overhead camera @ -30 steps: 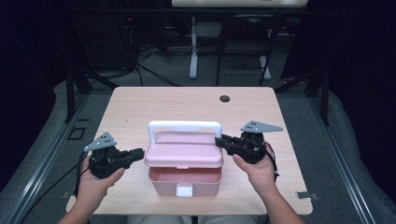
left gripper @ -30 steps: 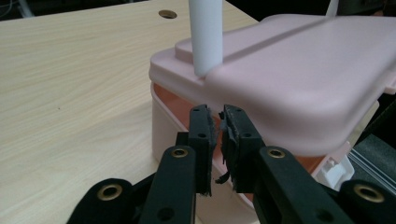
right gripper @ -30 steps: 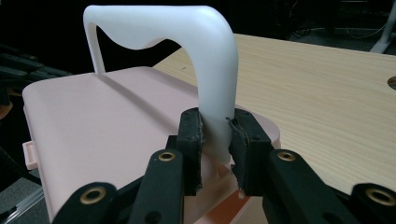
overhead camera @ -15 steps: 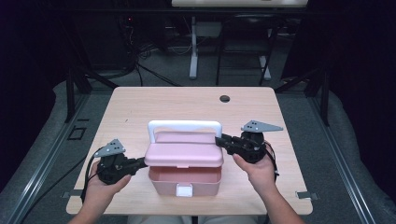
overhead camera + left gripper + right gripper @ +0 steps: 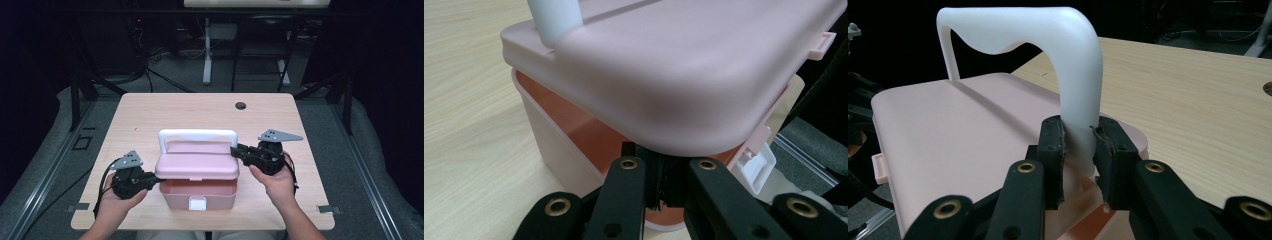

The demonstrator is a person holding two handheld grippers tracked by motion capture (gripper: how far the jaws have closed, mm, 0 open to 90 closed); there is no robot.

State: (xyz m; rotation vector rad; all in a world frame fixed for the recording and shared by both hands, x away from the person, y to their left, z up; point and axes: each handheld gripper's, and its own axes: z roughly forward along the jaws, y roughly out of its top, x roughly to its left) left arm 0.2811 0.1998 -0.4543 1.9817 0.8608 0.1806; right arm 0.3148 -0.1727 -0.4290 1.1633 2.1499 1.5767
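In the high view a pink box [image 5: 197, 187] sits near the front edge of the wooden table [image 5: 150, 115], its lid [image 5: 197, 165] raised off the base and its white handle [image 5: 197, 134] standing upright behind. The left gripper [image 5: 150, 181] meets the box's left side under the lid, and the right gripper [image 5: 239, 150] reaches the handle's right leg. A small white latch [image 5: 198, 203] shows on the front wall; no brand, label or writing can be read anywhere on the box. In the left gripper view the jaws have just been closing and stand nearly together on the rim of the base [image 5: 574, 135], right beneath the overhanging lid [image 5: 684, 75]; the pads seem to pinch the wall, though the lid's shadow blurs the contact. In the right gripper view the jaws are clamped on the white handle [image 5: 1078, 100], one pad on either side of its leg, above the lid [image 5: 963, 130].
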